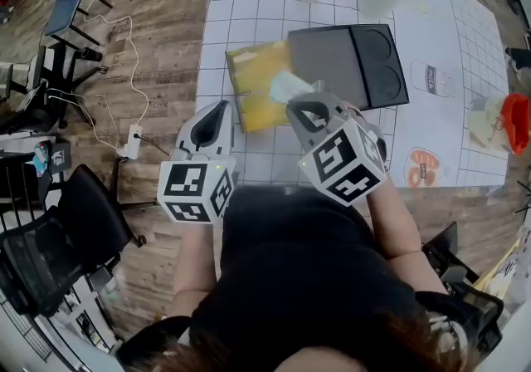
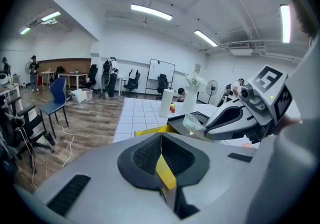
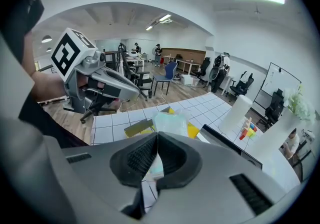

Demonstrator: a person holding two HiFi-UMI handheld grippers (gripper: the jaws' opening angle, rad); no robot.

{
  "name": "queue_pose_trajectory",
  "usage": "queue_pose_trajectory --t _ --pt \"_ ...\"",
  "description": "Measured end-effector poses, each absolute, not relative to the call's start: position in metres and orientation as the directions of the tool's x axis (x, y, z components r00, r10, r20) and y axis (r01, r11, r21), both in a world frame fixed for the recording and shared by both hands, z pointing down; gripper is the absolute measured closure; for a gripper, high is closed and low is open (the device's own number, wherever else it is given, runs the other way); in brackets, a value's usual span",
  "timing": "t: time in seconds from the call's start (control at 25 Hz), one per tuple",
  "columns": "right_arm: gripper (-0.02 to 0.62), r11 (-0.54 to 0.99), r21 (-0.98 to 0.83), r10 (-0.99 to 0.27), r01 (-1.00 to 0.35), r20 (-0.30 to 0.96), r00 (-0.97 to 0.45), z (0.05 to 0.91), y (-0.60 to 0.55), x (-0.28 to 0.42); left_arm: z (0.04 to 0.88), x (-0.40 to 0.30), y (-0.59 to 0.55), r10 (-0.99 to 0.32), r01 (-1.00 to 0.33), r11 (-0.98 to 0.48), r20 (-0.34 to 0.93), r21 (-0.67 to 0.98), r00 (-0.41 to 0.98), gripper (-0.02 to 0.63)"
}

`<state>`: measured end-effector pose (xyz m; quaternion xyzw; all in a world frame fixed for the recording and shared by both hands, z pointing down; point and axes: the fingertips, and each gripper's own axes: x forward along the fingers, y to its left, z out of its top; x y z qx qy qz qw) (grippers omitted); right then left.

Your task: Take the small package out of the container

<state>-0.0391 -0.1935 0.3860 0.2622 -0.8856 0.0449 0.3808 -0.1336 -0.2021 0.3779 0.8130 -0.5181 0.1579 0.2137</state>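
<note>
Package (image 3: 172, 127) sits clamped between right gripper (image 3: 157, 143) fingers (image 3: 134, 159).

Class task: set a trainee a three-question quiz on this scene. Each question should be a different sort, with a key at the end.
1. Multiple choice: what is the right gripper shut on?
A) a spoon
B) the small pale package
C) nothing

2. True or false: the left gripper is open and holds nothing.

3. Fill in: the yellow pouch sits next to a black ____ with two round recesses.

Key
1. B.
2. False. Its jaws are closed on an edge of the yellow pouch.
3. tray.
</note>
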Motion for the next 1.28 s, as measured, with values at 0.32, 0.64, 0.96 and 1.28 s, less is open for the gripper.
queue_pose_trajectory --t 0.32,0.64,0.96,1.28 --pt "0.574 0.814 0.086 -0.485 -0.574 0.644 -0.592 0.376 -0.189 -0.017 0.367 -0.128 -0.187 -0.799 -0.919 -0.358 0.455 0.167 0.394 0.578" --pt "0.574 0.768 0.043 -0.537 -0.638 0.587 -0.606 0.366 -0.188 -0.004 0.364 -0.13 -0.175 -0.811 -0.928 -0.337 0.451 0.16 0.373 0.578" --pt "0.574 0.767 0.007 -0.527 -0.642 0.577 -0.624 0.369 -0.182 -0.004 0.365 -0.139 -0.166 -0.821 -0.939 -0.309 0.454 0.154 0.345 0.578" --pt "0.574 0.761 -0.012 -0.534 -0.649 0.557 -0.636 0.362 -0.18 -0.007 0.363 -0.139 -0.169 -0.822 -0.935 -0.317 0.446 0.157 0.354 0.578"
